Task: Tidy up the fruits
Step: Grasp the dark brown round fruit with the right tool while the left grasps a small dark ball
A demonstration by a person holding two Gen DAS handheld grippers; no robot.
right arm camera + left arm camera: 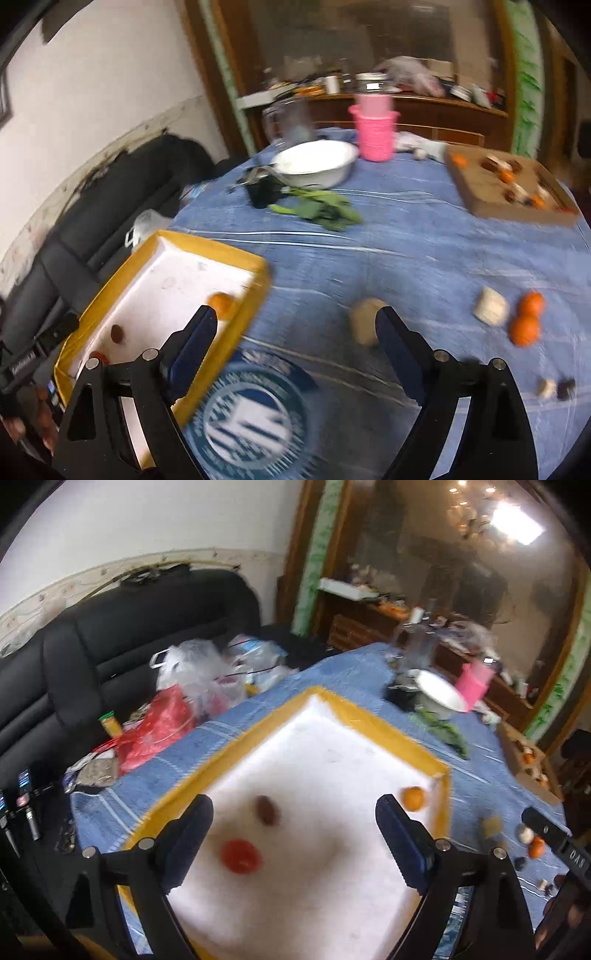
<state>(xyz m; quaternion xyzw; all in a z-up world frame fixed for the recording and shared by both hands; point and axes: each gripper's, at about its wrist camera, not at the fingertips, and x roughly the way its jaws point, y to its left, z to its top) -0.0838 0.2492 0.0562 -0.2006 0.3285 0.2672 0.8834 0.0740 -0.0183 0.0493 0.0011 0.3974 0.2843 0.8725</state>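
Note:
A yellow-rimmed white tray sits on the blue tablecloth; it also shows in the right wrist view. In it lie a red tomato, a dark brown fruit and an orange. My left gripper is open and empty above the tray. My right gripper is open and empty above the cloth, right of the tray. A tan fruit lies just by its right finger. Two oranges and a pale fruit lie further right.
A cardboard tray with several small fruits stands at the far right. A white bowl, pink basket, glass jug and green leaves are at the back. Plastic bags and a black sofa lie left.

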